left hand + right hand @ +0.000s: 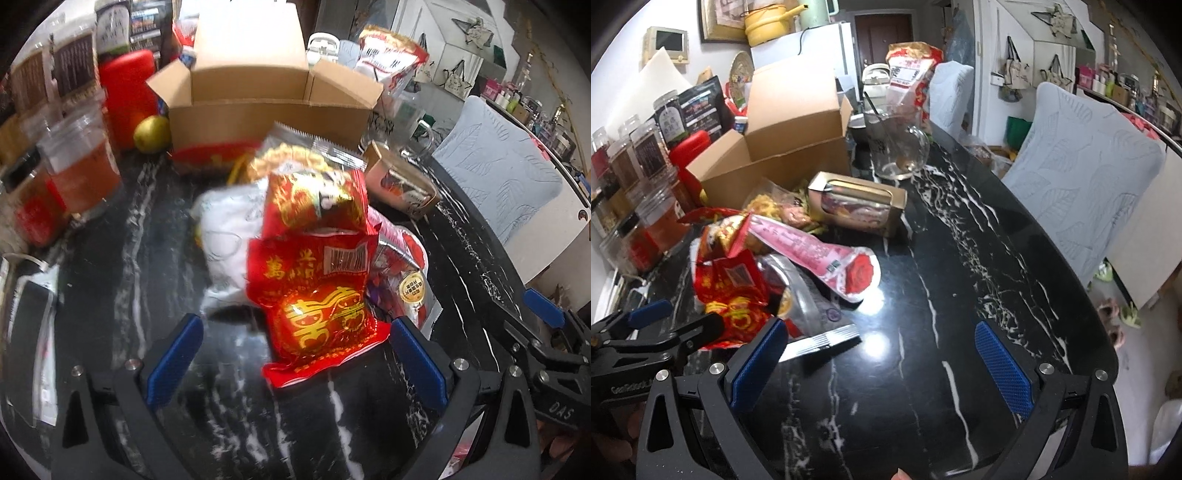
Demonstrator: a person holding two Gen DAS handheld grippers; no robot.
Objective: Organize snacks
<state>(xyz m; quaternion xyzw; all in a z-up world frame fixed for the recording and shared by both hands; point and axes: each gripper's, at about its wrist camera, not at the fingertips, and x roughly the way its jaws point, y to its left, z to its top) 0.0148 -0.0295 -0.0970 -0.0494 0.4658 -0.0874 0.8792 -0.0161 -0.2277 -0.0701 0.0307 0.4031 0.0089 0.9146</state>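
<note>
A heap of snack packets lies on the black marble table (pixel 110 266). The nearest is a red and gold packet (pixel 317 295), also in the right wrist view (pixel 735 295). My left gripper (pixel 295 362) is open, its blue pads on either side of that packet's near end without gripping it. An open cardboard box (pixel 258 92) stands behind the heap. My right gripper (pixel 879 369) is open and empty over bare table, to the right of the heap. A pink and red pouch (pixel 820 254) and a clear silver-edged bag (pixel 812 325) lie by its left finger.
Jars and a red container (pixel 125 92) line the left side, with a yellow-green fruit (pixel 151 133) by the box. A gold windowed box (pixel 857 203) and a glass mug (pixel 901 147) sit behind the heap. Chairs with pale blue covers (pixel 1082 184) stand at the table's right edge.
</note>
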